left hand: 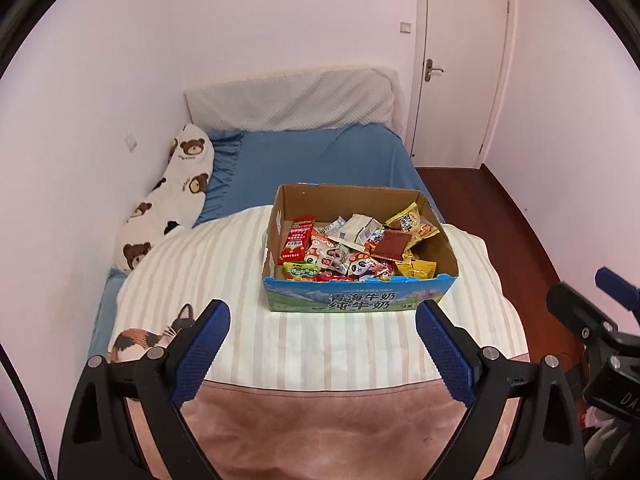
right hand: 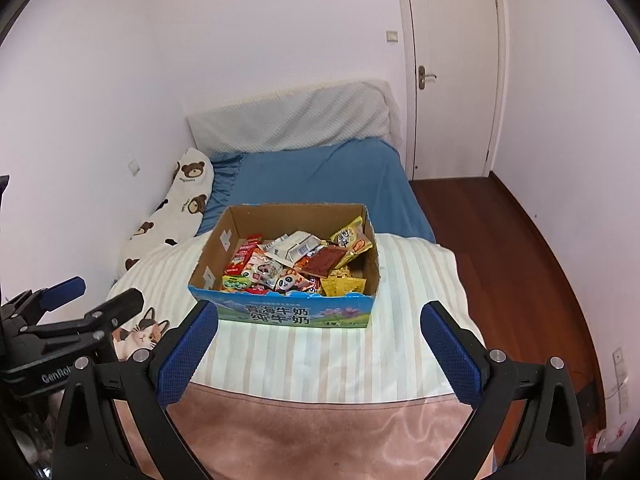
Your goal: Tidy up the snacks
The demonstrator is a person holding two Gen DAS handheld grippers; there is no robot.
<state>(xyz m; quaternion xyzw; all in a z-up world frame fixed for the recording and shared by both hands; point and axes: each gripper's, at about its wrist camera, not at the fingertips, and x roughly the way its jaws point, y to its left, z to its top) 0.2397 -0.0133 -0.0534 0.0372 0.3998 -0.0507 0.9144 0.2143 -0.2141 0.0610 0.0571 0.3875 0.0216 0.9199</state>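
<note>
An open cardboard milk carton box (left hand: 360, 264), blue front printed "青海牛奶 纯牛奶", brims with mixed snack packets (left hand: 352, 250) on the striped duvet (left hand: 208, 264) mid-bed. Left gripper (left hand: 322, 344) and right gripper (right hand: 320, 344) fingers gape empty.

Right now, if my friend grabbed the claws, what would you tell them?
Left claw: open, empty, hovering short of the box.
Right claw: open, empty, beside it.
Cardboard box sits on the striped quilt on the bed, full of mixed snack packets in a jumble.
Done: nothing sorted that I can see.
Left: pick out and organize all the snacks.
</note>
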